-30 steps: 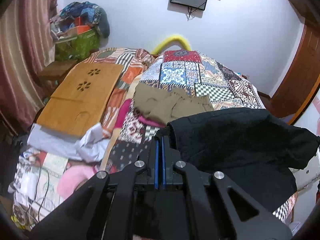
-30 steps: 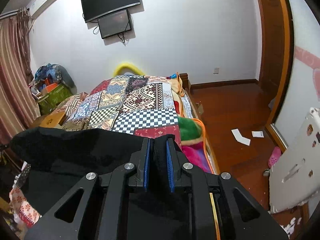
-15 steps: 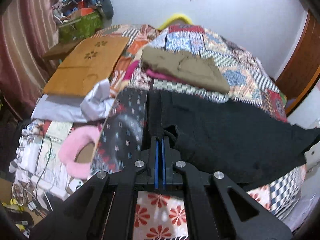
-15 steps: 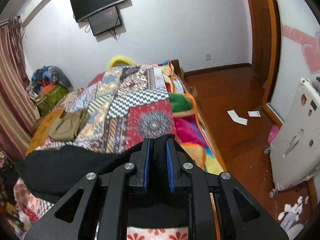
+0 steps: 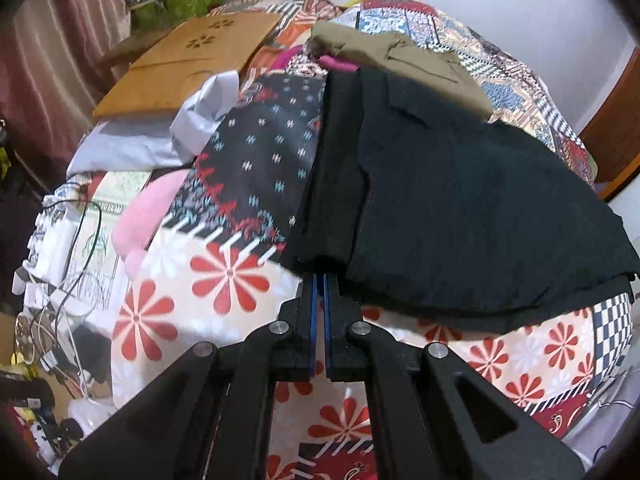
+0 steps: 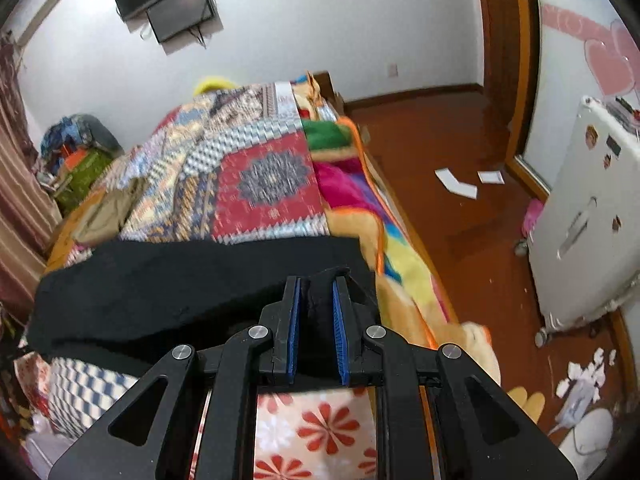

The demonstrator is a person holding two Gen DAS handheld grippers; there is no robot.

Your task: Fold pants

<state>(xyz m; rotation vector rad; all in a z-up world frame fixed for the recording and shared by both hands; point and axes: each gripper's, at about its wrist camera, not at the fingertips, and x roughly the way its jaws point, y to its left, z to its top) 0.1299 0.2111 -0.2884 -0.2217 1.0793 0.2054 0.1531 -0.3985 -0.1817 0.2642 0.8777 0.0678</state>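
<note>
- Black pants are laid across the near end of the bed, on the patchwork quilt, folded over so that two layers are seen; the lower layer is exposed as a strip along the near edge.
- In the left wrist view, one corner of the pants is pinched by the left gripper; its blue pads are pressed together with only thin fabric between them.
- In the right wrist view, the other corner is pinched by the right gripper; a thicker bunch of black fabric is clamped between its blue pads, so a narrow gap is kept.
- The near edge of the pants is seen slightly lifted off the floral sheet between the two grippers.
- Folded olive-brown pants are placed just beyond the black pants, touching or overlapping the far edge.
- A wooden lap tray and a grey cloth are seen to the left, on the bed's far side.
- A pink plush item is seen beside the sheet, with cables below it.
- A wall-mounted screen, a wooden floor with paper scraps, and a white appliance are seen in the right wrist view.
</note>
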